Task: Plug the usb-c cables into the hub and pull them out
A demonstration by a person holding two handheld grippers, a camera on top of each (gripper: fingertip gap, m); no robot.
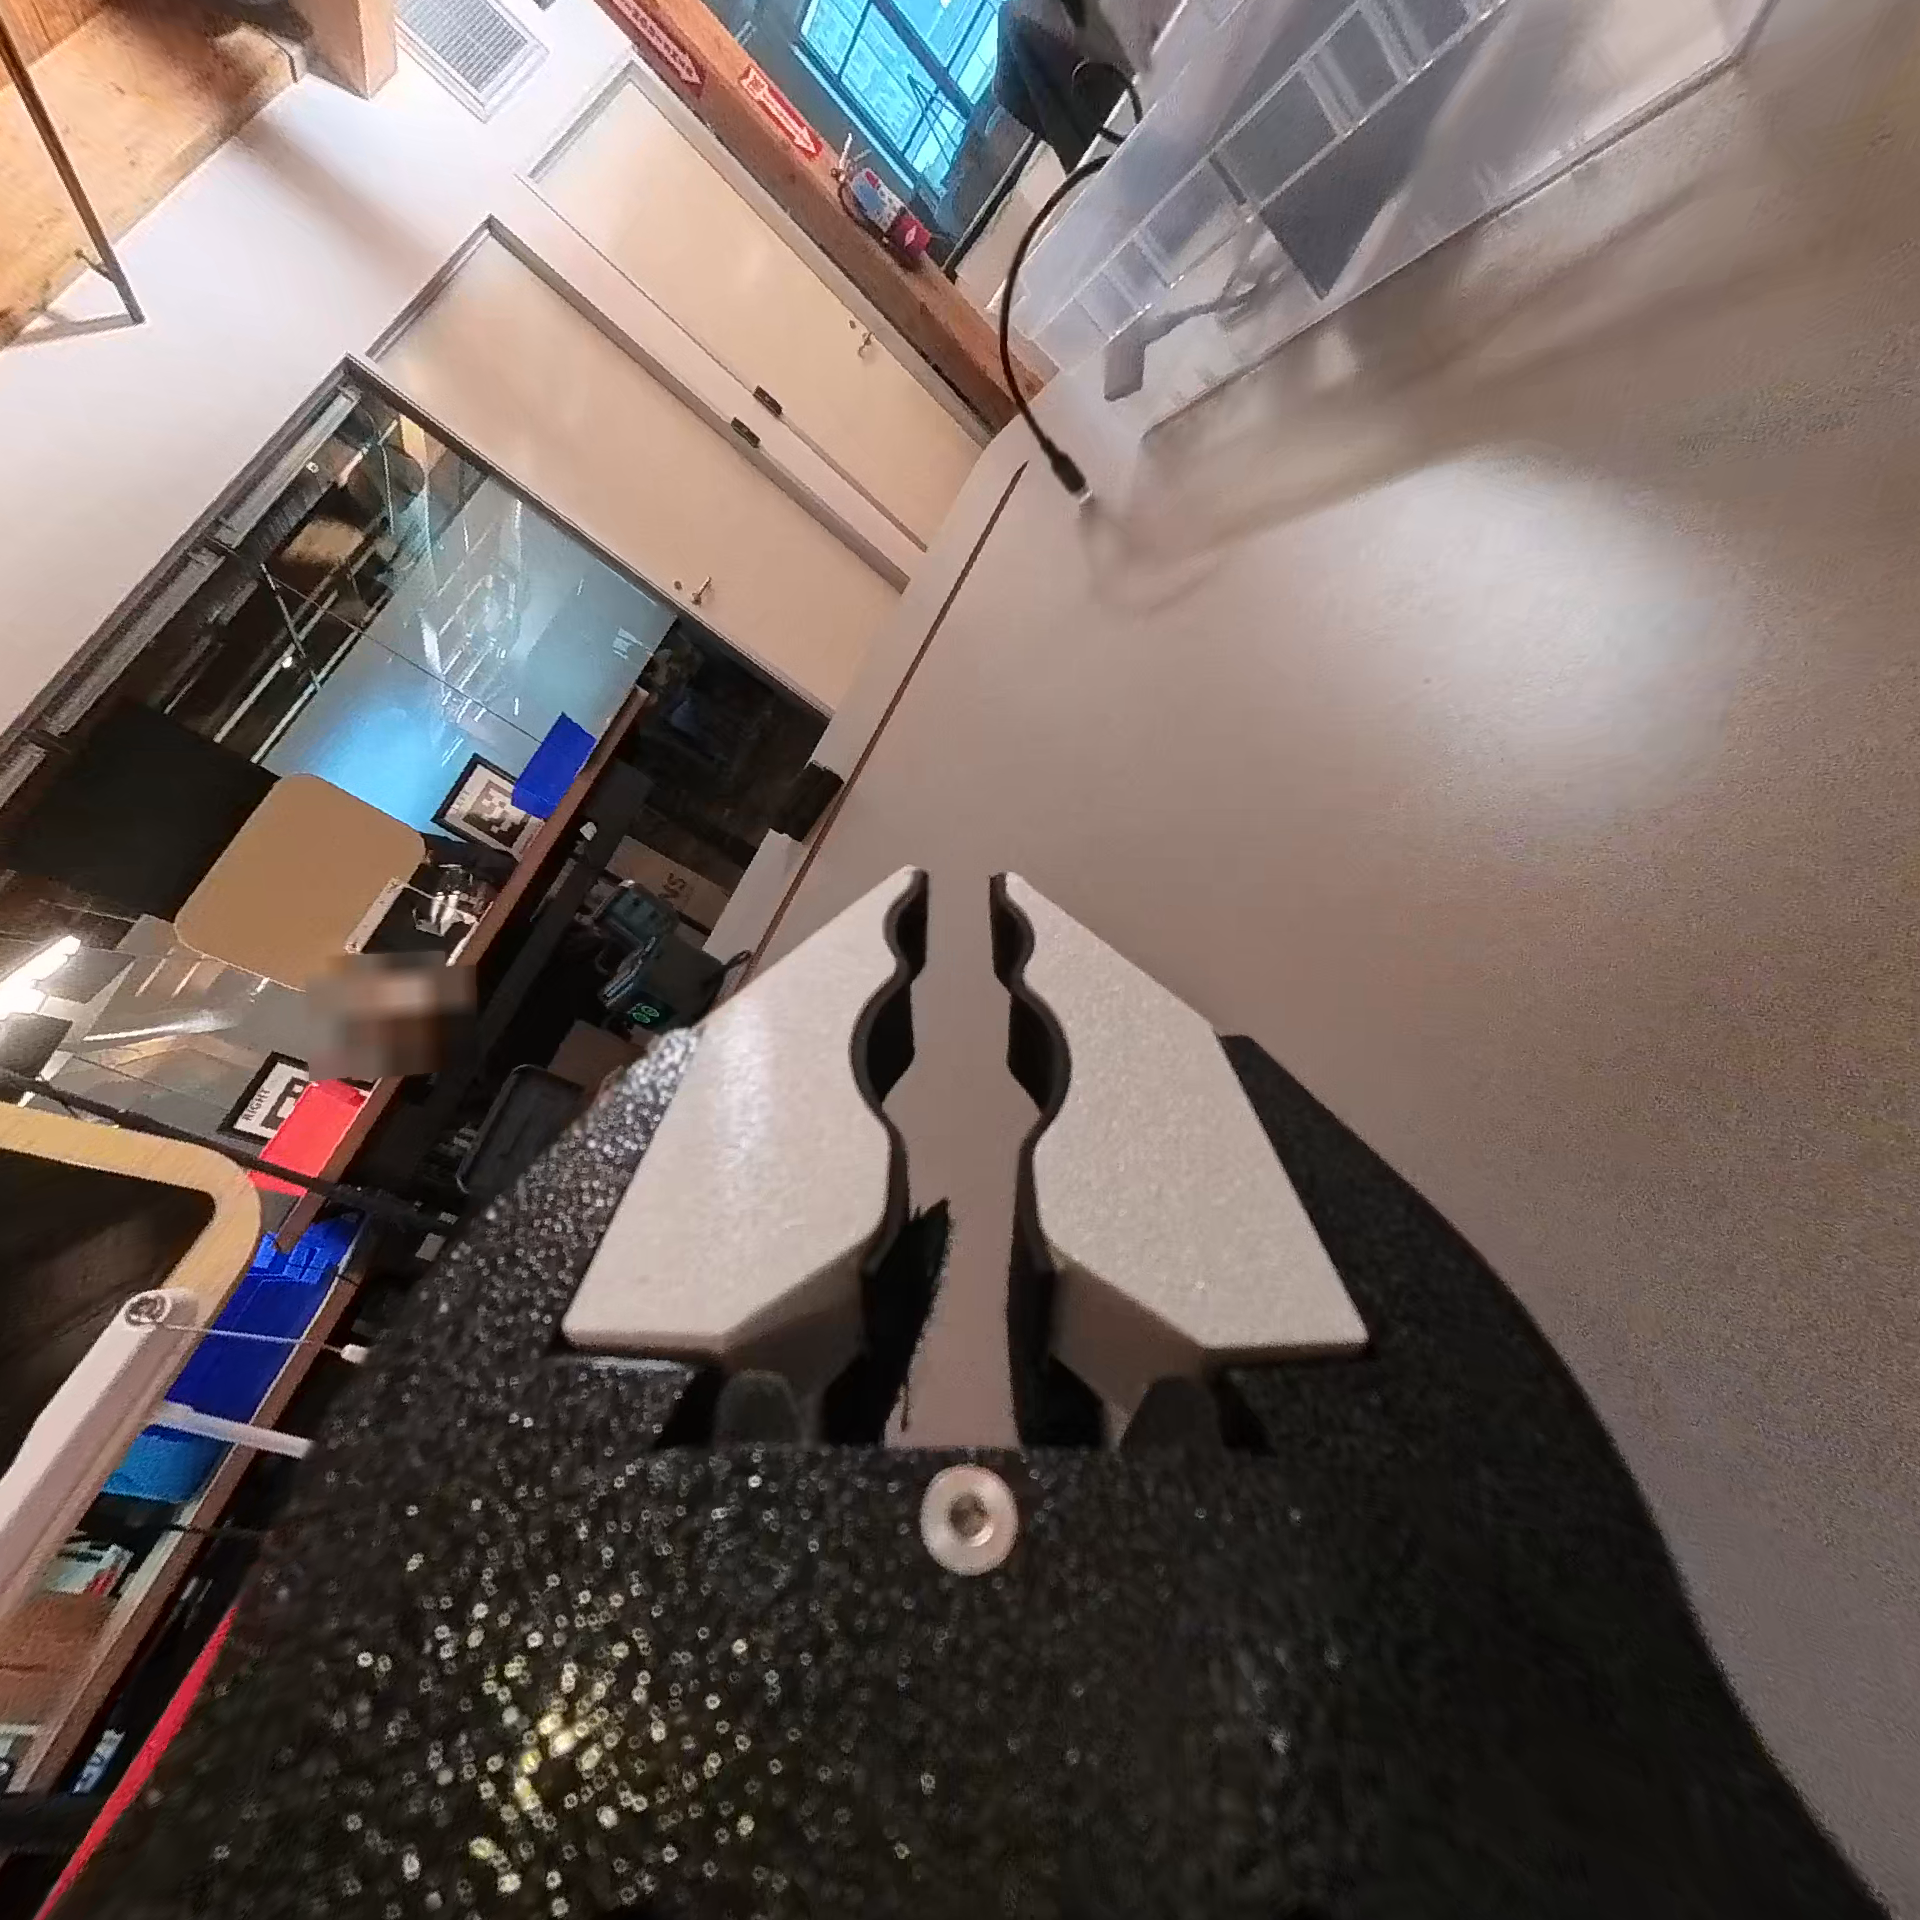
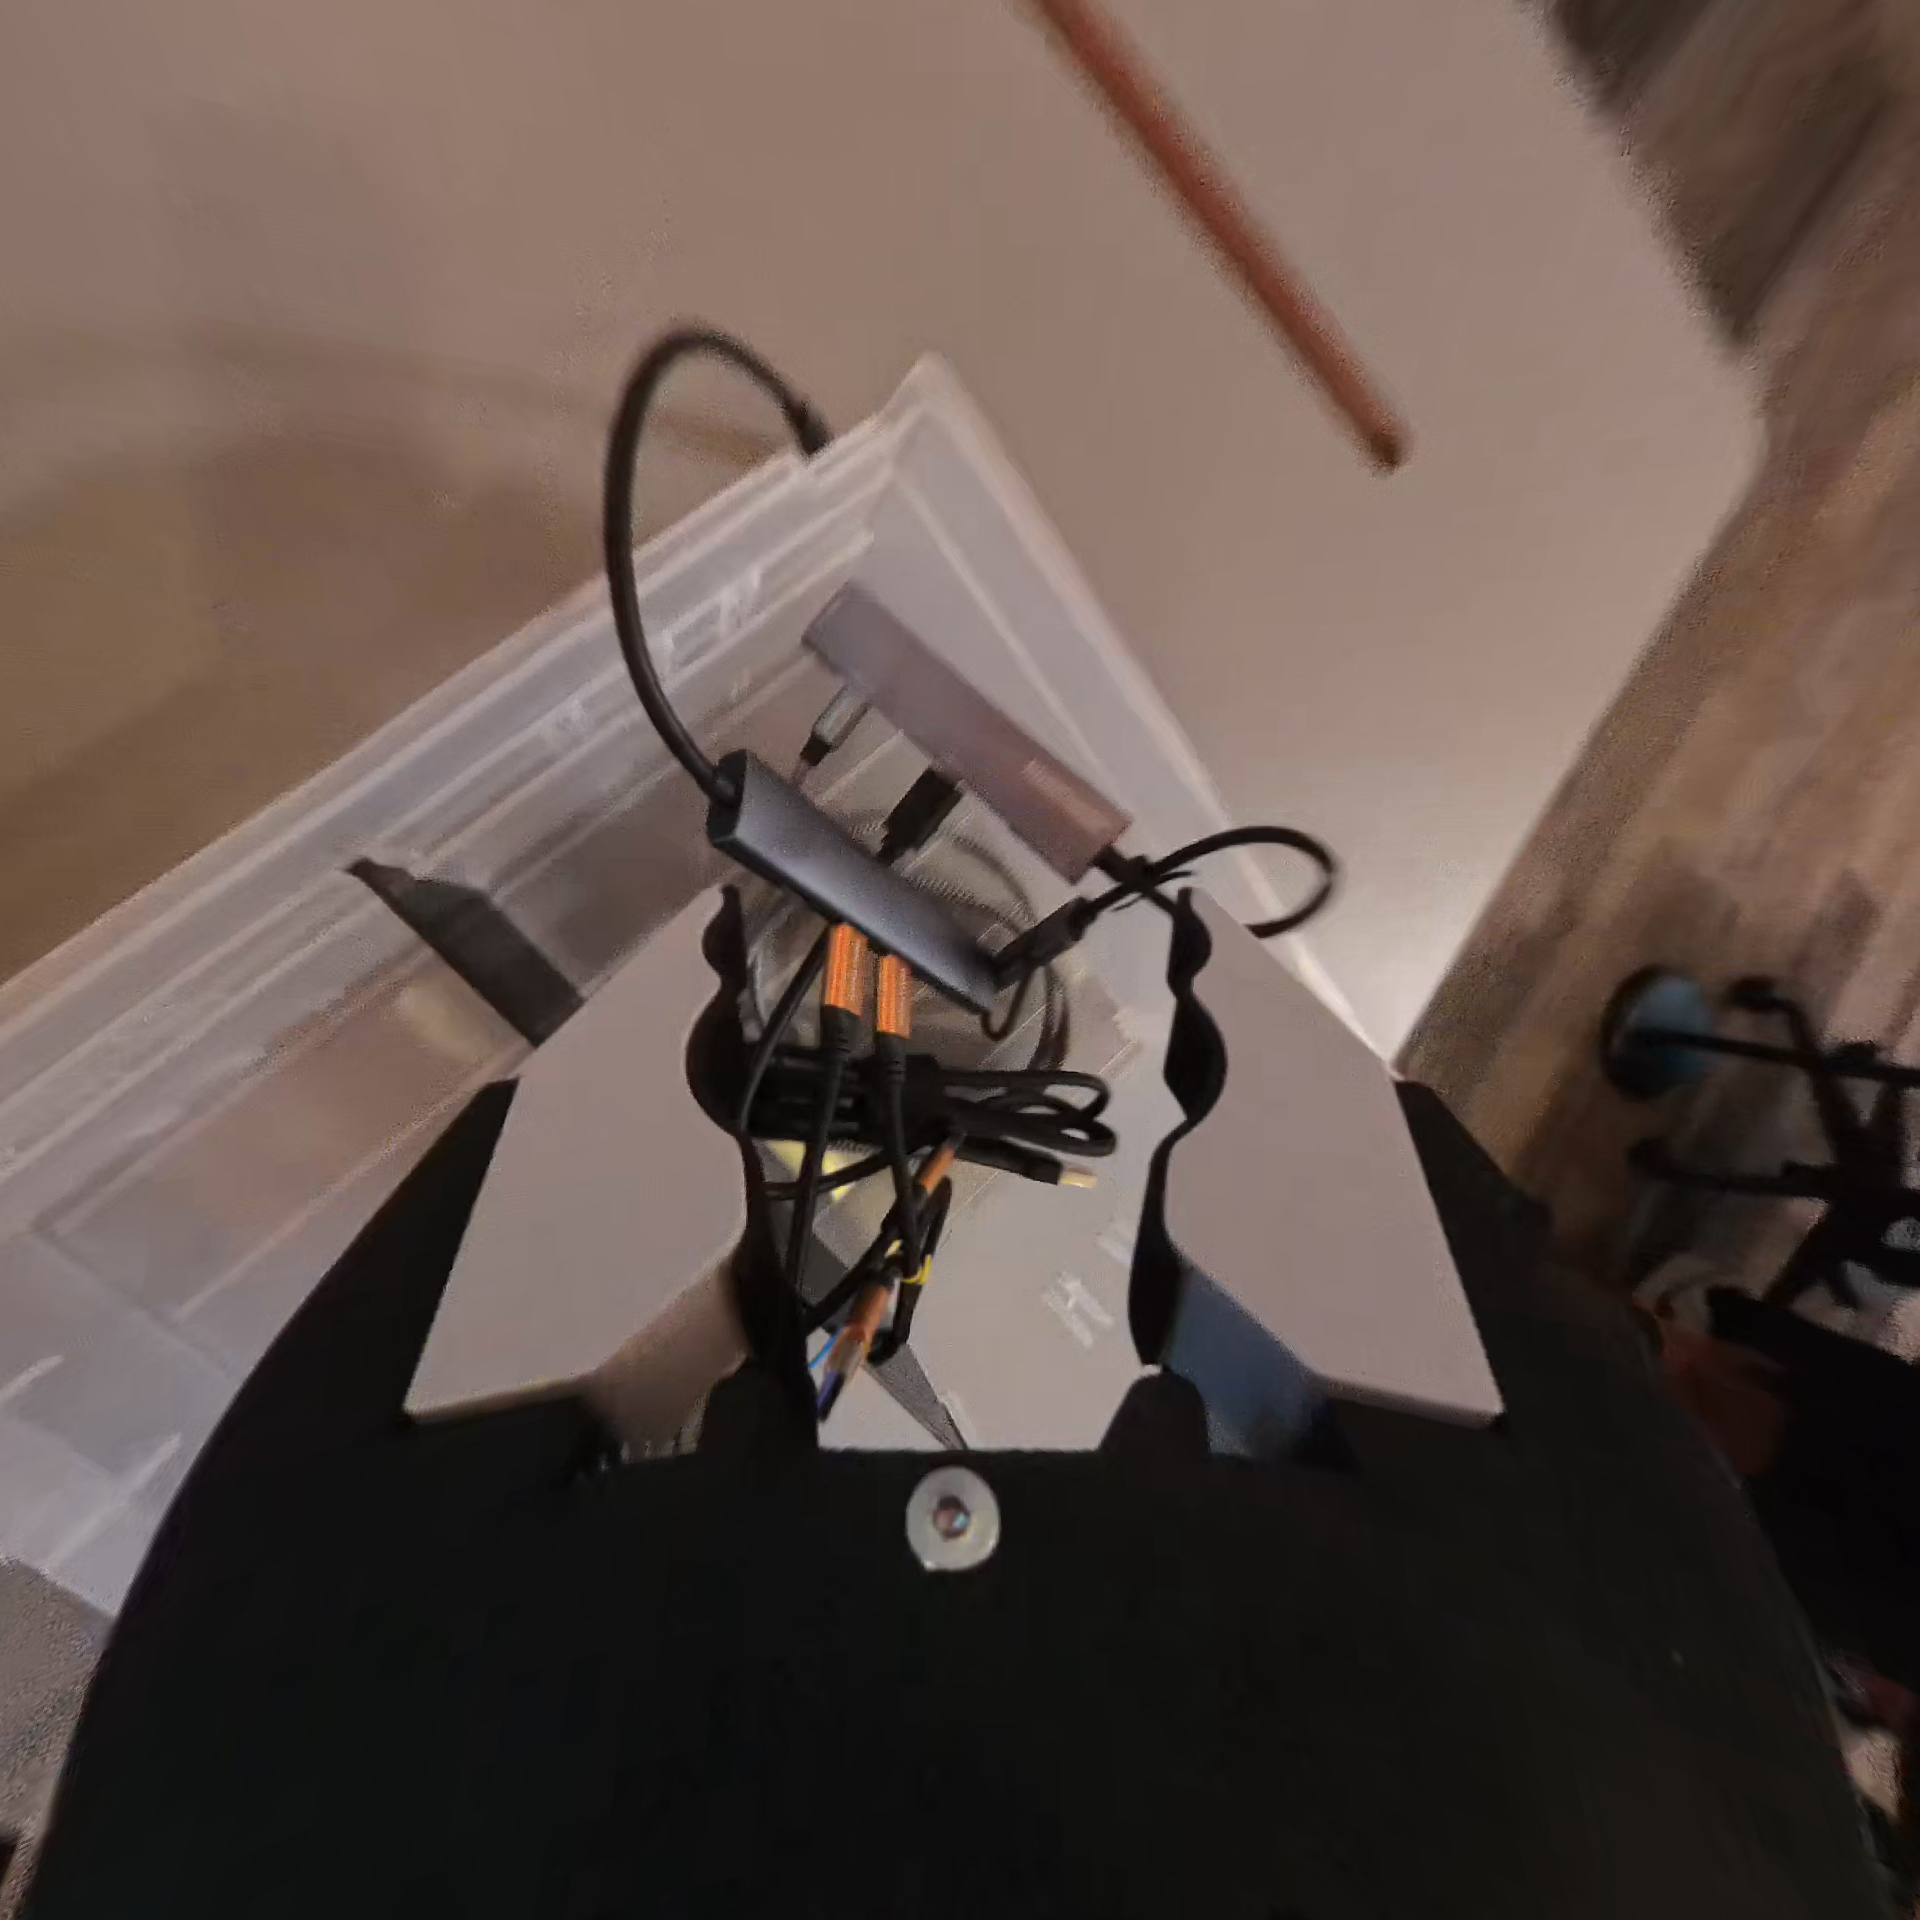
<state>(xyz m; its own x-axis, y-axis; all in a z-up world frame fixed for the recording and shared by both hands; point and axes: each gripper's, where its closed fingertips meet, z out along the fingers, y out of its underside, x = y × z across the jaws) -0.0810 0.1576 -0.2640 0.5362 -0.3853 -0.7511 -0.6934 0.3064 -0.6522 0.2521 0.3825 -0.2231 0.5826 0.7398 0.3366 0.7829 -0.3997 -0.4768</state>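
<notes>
In the right wrist view, a dark grey hub (image 2: 862,883) sits tilted in a clear plastic box (image 2: 416,779). Two orange-collared cable plugs (image 2: 847,971) sit in its near side. A black plug (image 2: 1039,940) sits at its right end. A lighter grey hub (image 2: 966,717) lies behind it. A bundle of black cable (image 2: 935,1112) lies below. My right gripper (image 2: 956,914) is wide open, its fingers on either side of the dark hub and above it. My left gripper (image 1: 958,894) is nearly shut and empty, low over bare table. A loose black cable plug (image 1: 1060,473) lies far ahead of it.
The clear box (image 1: 1351,208) stands at the far right of the beige table (image 1: 1351,935) in the left wrist view. The table's left edge (image 1: 883,707) runs close by my left gripper. A black chair base (image 2: 1766,1091) stands on the floor at the right.
</notes>
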